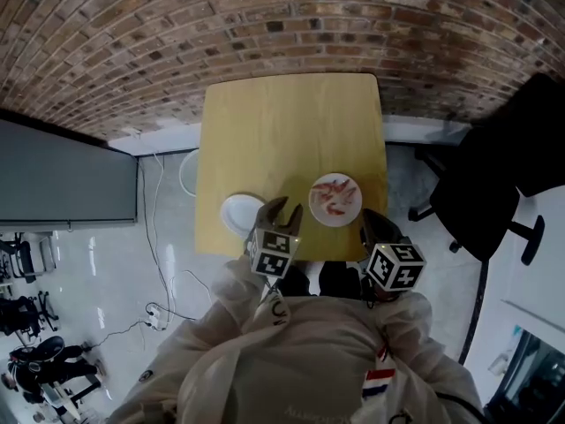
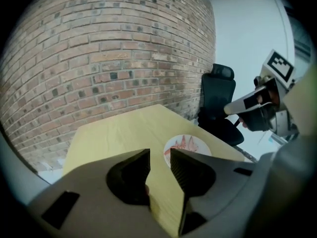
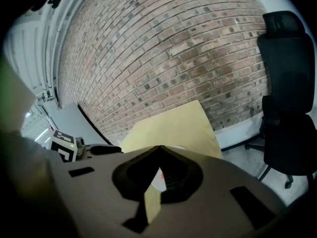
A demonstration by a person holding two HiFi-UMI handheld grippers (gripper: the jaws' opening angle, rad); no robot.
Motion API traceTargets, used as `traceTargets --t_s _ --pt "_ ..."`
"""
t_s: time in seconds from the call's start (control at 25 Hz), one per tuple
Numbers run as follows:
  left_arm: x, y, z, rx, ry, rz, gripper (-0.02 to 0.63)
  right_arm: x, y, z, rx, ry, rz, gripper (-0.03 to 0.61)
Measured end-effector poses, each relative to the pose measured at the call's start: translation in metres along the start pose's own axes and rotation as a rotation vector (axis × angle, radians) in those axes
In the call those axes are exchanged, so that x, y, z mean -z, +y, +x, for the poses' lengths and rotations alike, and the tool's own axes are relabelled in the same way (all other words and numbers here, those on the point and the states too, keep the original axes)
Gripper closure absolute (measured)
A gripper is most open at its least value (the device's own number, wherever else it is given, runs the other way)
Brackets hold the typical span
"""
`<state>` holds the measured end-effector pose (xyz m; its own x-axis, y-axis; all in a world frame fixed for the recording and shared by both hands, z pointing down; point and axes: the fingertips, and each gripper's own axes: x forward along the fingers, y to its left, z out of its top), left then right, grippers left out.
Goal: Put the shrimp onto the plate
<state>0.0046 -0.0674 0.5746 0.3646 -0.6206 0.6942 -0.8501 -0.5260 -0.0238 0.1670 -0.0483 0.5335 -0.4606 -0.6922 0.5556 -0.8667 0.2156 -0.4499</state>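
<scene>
Pink shrimp [image 1: 335, 198] on plate [image 1: 352, 215], left gripper [image 1: 284, 207] fingers [image 1: 272, 212] apart

Several pink-red shrimp [image 1: 336, 198] lie loose on a round white plate [image 1: 336, 223] near the table [image 1: 291, 122] front edge. A second white plate [image 1: 235, 212] sits just left.

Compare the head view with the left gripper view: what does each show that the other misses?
Only the head view: the empty plate at the table's near edge, the person's suit, and the marker cube on the left gripper.
Only the left gripper view: the ribbed inner faces of its pads, apart with nothing between them.
Both: the table, the shrimp plate, the chair, the right gripper and the brick wall.
</scene>
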Motion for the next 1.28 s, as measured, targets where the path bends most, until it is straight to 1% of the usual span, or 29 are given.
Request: traceTargets --t_s 0.16,0.28,0.36,0.48,0.72,0.88,1.04,1.12,1.28 --pt "0.004 0.029 -0.036 -0.034 -0.073 -0.017 0.508 0.003 0.038 0.002 0.002 -0.021 -0.035 0.555" --pt "0.015 0.049 -0.061 -0.064 -0.086 -0.036 0.529 0.009 0.065 0.004 0.000 -0.028 -0.050 0.555" --pt "0.024 0.065 -0.075 -0.095 -0.096 -0.056 0.563 0.015 0.082 0.005 0.002 -0.032 -0.059 0.555" --pt "0.037 0.084 -0.096 -0.115 -0.112 -0.088 0.571 0.022 0.105 0.007 0.006 -0.038 -0.072 0.555" --pt "0.058 0.114 -0.136 -0.122 -0.157 -0.114 0.578 0.036 0.149 0.007 0.026 -0.070 -0.099 0.555" --pt "0.063 0.123 -0.158 -0.118 -0.201 -0.119 0.586 0.048 0.172 0.005 0.040 -0.089 -0.106 0.555" --pt "0.069 0.126 -0.173 -0.111 -0.224 -0.129 0.592 0.059 0.191 0.003 0.039 -0.082 -0.123 0.555" --pt "0.070 0.124 -0.178 -0.099 -0.230 -0.135 0.593 0.058 0.199 0.000 0.035 -0.083 -0.136 0.555" --pt "0.069 0.116 -0.181 -0.094 -0.240 -0.119 0.595 0.051 0.208 -0.003 0.020 -0.108 -0.174 0.555"
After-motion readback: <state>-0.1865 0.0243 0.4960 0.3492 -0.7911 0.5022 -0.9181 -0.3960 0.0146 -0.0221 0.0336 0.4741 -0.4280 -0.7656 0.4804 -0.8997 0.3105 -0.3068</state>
